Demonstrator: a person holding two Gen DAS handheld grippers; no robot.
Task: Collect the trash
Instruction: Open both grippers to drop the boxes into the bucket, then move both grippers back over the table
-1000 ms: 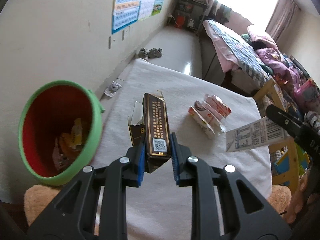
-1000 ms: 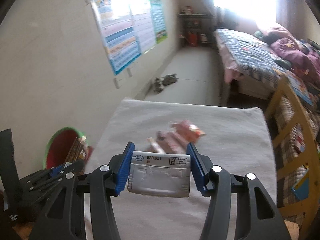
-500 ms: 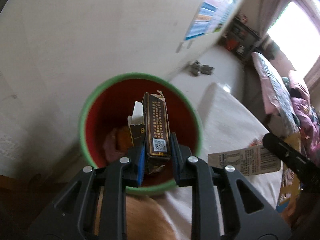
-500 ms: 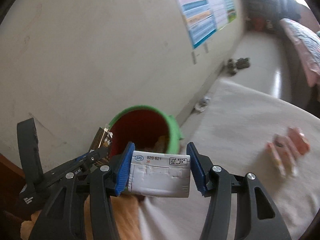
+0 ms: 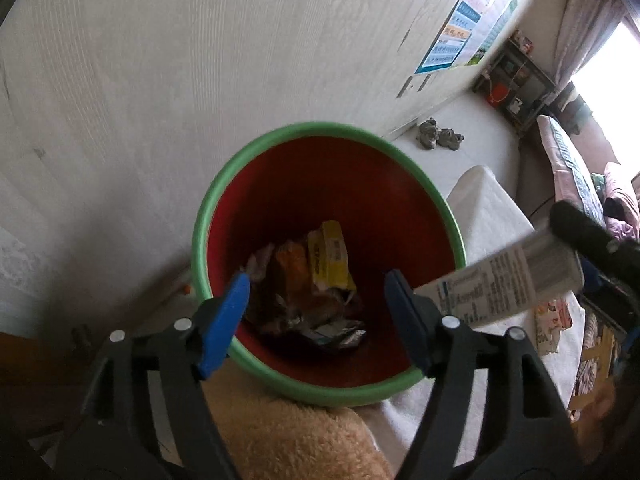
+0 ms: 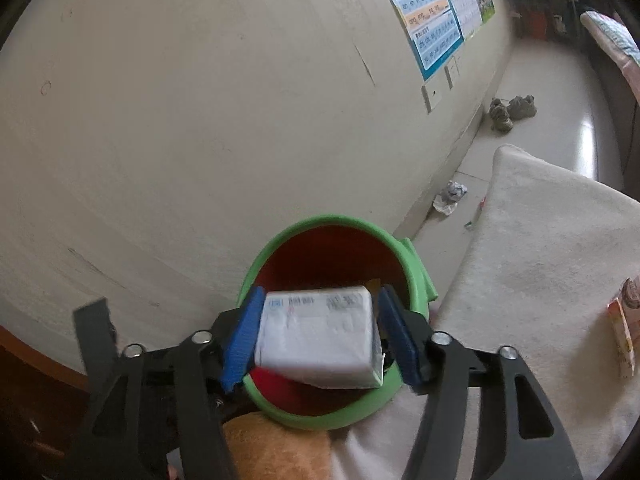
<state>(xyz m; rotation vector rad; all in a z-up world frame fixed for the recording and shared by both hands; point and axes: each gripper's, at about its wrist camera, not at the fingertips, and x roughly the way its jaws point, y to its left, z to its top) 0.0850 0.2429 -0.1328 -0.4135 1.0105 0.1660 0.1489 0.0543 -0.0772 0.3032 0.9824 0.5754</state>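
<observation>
A bin with a green rim and red inside holds several wrappers and boxes. My left gripper is open and empty, right above the bin's mouth. My right gripper is over the same bin with a white drink carton between its fingers. The carton looks tilted and blurred, with a gap to the right pad, so I cannot tell if it is still held. The carton also shows in the left wrist view, reaching in from the right.
The bin stands against a pale wall, beside a table under a white cloth. More cartons lie on the cloth. A tan furry surface is in front of the bin. Crumpled paper and shoes lie on the floor.
My left gripper swung over the bin and opened; the dark box it held is gone from it. My right gripper moved left with the carton to above the bin.
</observation>
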